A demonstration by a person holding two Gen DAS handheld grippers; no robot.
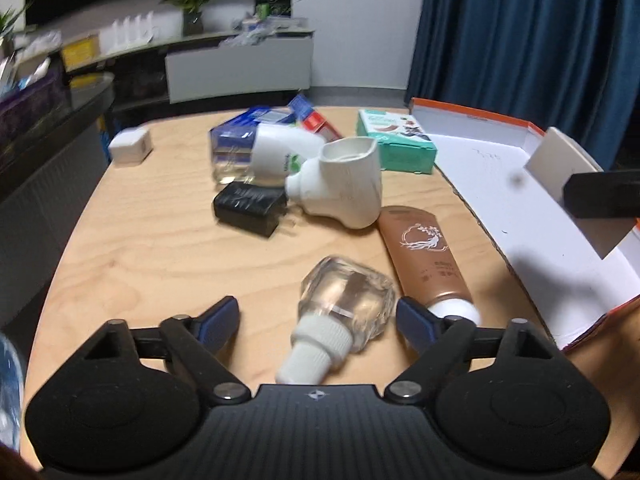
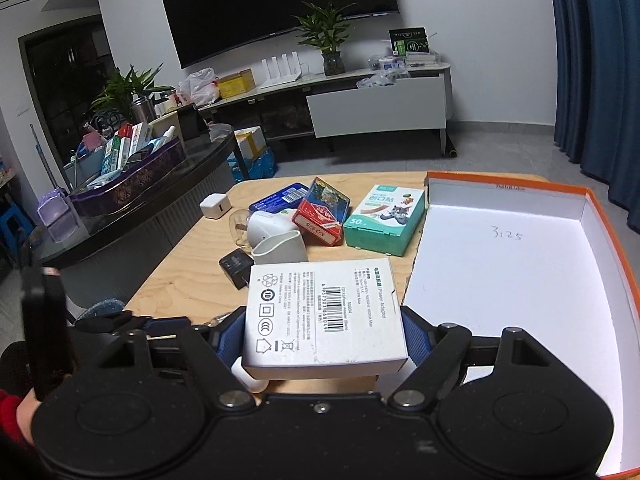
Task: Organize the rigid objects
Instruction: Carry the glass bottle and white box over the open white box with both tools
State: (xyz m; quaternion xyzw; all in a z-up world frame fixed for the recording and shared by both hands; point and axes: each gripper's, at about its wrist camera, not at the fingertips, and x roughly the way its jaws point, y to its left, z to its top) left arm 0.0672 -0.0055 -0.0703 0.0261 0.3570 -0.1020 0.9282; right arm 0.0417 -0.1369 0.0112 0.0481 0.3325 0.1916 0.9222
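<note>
The white adapter box (image 2: pixel 324 316) sits squeezed flat in the right tongs (image 2: pixel 323 340), above the table (image 2: pixel 188 276). The big orange box (image 2: pixel 500 264) waits at 3 o'clock; keep it level going in. The left tongs (image 1: pixel 318 316) spread wide around a clear bottle (image 1: pixel 344 300).

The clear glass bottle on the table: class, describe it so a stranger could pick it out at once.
On the wooden table, left of the orange-edged box, the clear glass bottle lies between the open left gripper fingers. Unlike the brown tube beside it, it is see-through with a white ribbed cap.

Black left claw (image 1: pixel 318 320), blue pads (image 1: pixel 218 316), silver screws (image 1: pixel 229 391)
</note>
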